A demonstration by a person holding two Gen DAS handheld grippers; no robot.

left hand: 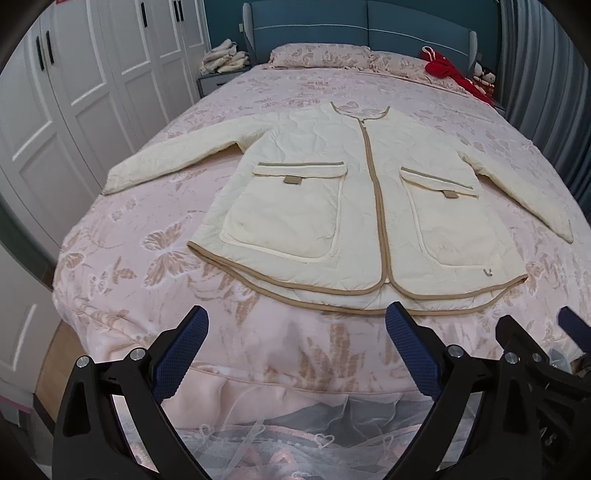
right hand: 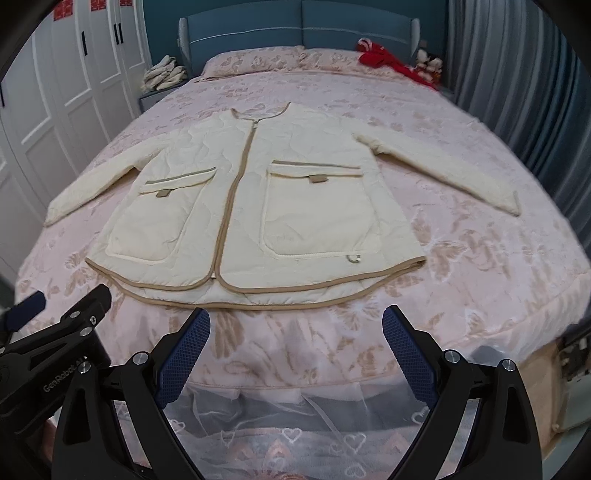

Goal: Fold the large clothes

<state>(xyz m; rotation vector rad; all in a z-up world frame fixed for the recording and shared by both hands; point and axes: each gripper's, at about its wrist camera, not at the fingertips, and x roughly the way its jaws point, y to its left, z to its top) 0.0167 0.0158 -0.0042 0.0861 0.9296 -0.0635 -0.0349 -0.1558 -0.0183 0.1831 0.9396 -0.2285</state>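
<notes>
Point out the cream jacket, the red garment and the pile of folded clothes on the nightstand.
cream jacket (left hand: 303, 206), left wrist view, on its large patch pocket.
red garment (left hand: 447, 72), left wrist view, on the bunched middle, by the pillows.
pile of folded clothes (right hand: 164, 75), right wrist view, on the middle of the stack.

"GenRobot" lettering on left gripper (right hand: 55, 306) body, partly cut off

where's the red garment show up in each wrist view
Left wrist view: the red garment lies at the upper right, on the far corner of the bed by the pillow and the headboard.
Right wrist view: the red garment lies at the upper right of centre, on that same far corner.
Shared landmark: the cream jacket spread flat mid-bed, collar pointing toward the blue headboard.
</notes>
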